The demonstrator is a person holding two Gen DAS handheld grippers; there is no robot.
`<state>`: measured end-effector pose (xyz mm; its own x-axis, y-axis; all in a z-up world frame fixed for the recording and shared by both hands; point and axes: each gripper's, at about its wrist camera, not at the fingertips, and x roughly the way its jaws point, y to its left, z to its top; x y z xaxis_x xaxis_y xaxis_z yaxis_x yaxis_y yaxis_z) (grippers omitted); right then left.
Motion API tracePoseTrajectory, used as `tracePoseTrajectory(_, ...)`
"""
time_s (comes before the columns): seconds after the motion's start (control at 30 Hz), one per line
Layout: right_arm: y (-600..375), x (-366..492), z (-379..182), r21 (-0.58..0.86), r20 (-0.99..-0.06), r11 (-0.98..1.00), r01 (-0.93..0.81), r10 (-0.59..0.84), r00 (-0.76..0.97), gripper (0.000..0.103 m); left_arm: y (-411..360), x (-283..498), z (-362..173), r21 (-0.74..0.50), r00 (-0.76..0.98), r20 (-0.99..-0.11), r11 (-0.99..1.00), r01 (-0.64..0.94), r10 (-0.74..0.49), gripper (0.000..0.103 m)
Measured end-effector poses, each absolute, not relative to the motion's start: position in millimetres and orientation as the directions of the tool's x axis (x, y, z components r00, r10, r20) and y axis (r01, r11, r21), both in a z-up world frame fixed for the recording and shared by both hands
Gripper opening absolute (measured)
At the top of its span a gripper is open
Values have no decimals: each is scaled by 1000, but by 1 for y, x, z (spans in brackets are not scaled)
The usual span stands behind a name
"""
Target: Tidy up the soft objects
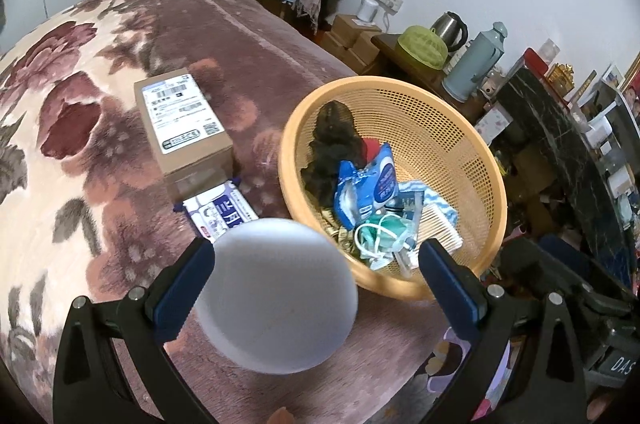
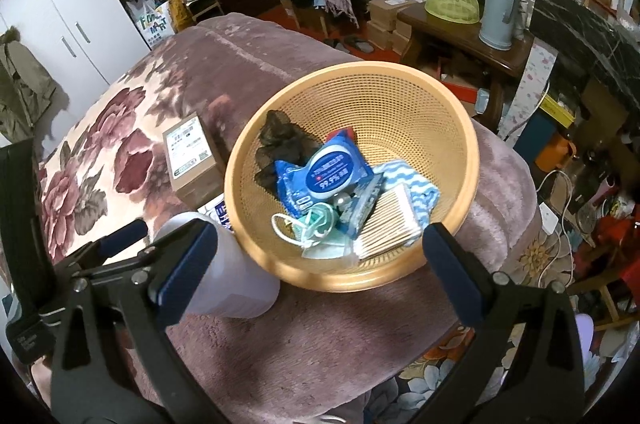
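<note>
Our left gripper (image 1: 316, 264) stands wide around the white foam ball (image 1: 276, 296), perhaps not gripping; the orange basket (image 1: 486, 183) lies just right-forward. Right gripper (image 2: 320, 248) is wide, empty.

The far half of the basket (image 2: 424, 111) lies bare, open from above; its near half is heaped with packets. The cardboard box (image 1: 182, 121) crowds its left side.
</note>
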<state>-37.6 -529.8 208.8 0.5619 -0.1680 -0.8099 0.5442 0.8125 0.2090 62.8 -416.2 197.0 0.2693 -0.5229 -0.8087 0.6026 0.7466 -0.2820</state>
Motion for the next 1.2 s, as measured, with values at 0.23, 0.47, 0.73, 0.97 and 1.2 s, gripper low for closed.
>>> tracePoseTrajectory(0.23, -508, -35, 211, 163, -806, 836, 524, -194, 560, 103, -395, 62, 195, -285, 285, -802, 756, 589, -524, 102)
tracePoseTrajectory(0.47, -492, -34, 209, 135, -805, 847, 514, -209, 555, 103, -379, 61, 189, -283, 287, -806, 762, 582, -518, 102)
tracePoseTrajectory(0.73, -475, -35, 205, 118, -807, 854, 506, -214, 550, 103, -361, 58, 184, -268, 303, -804, 766, 584, -512, 102)
tracePoseTrajectory(0.97, -461, -36, 201, 111, -809, 858, 502, -215, 547, 103, -345, 56, 180, -266, 305, -805, 769, 581, -508, 102)
tracePoseTrajectory(1.2, -446, -39, 198, 100, -803, 861, 499, -226, 551, 103, -330, 54, 177, -254, 310, -806, 768, 587, -504, 102)
